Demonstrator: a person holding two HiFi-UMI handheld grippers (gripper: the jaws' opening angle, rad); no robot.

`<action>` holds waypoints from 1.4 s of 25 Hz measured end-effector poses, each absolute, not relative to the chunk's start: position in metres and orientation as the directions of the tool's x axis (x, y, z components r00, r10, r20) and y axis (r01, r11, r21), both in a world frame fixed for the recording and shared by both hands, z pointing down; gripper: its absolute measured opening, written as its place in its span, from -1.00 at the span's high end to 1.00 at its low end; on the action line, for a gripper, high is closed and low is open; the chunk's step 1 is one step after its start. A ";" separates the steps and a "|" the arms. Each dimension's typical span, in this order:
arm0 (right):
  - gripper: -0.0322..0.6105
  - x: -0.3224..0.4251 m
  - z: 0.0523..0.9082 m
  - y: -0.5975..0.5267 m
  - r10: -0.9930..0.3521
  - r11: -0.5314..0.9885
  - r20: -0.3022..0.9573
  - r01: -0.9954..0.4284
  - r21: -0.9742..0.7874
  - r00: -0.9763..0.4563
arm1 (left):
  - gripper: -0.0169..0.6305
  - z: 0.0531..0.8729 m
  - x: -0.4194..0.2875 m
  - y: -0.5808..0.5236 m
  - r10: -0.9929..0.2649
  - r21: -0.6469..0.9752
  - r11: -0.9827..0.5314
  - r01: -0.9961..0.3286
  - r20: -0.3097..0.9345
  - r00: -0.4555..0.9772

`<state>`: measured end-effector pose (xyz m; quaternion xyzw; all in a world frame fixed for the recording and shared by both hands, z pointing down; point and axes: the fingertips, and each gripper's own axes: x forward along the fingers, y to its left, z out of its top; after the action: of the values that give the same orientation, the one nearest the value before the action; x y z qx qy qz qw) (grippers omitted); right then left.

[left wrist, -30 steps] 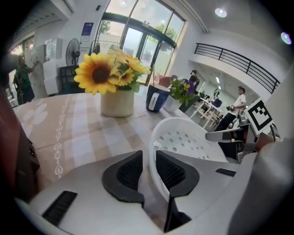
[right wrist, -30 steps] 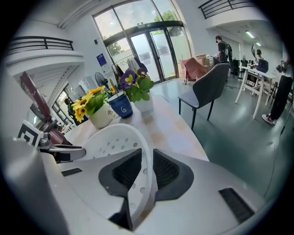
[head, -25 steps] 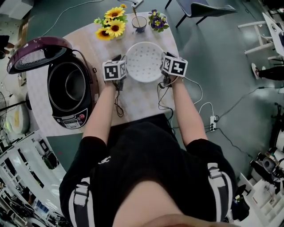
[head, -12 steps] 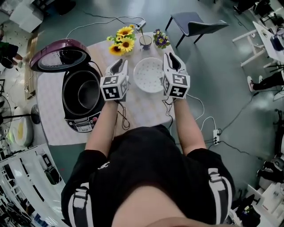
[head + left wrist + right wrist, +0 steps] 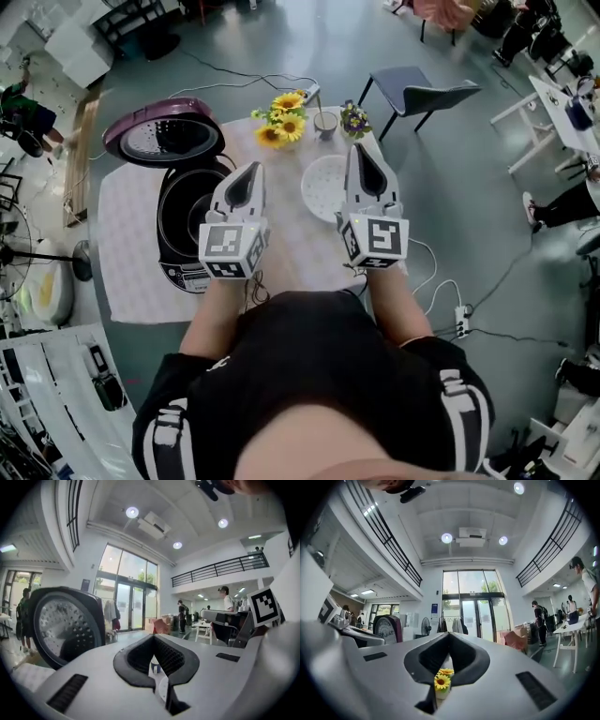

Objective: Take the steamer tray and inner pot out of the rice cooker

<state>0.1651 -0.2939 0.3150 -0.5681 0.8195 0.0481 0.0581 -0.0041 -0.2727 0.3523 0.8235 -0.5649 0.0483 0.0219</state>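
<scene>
Tools: Our left gripper (image 5: 249, 172) and right gripper (image 5: 362, 150) both have their jaws pressed together. They have just closed, with nothing held between them.
Steamer tray: The white round perforated steamer tray (image 5: 322, 189) already lies out on the pale tablecloth (image 5: 127, 253), below the gap between the grippers and closer to the right one.
Inner pot: The dark round metal inner pot (image 5: 187, 216) sits inside the black rice cooker (image 5: 178, 272), whose purple lid (image 5: 164, 133) stands open at the far side.
Key relation: The pot lies to the left of and well below our left gripper, so our left hand is the nearer one. The pot is round with its mouth up, so no long axis matters; we judge the rim to be the place to grip.
Pose: Both our hands are high above the table, side by side, pointing roughly level toward the far side, marker cubes facing us.
Next need: We judge that the jaws must open and both grippers drop leftward to the pot.
</scene>
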 end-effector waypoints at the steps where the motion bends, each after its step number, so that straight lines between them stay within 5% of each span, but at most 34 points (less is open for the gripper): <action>1: 0.91 0.160 0.310 -0.289 -0.921 0.354 -0.161 -0.935 0.027 -0.354 | 0.94 0.346 -0.009 -0.266 -0.935 -0.040 -0.347 -0.937 0.090 0.343; 35: 0.91 -0.133 0.326 -0.246 -0.735 0.676 -0.046 -0.736 0.034 -0.677 | 0.94 0.346 -0.286 -0.169 -0.995 -0.026 -0.021 -0.999 0.101 0.018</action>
<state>-0.1330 -0.2463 0.3265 -0.4018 0.9153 0.0250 0.0143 -0.2861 -0.1686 0.3461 0.7130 -0.6992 0.0454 0.0262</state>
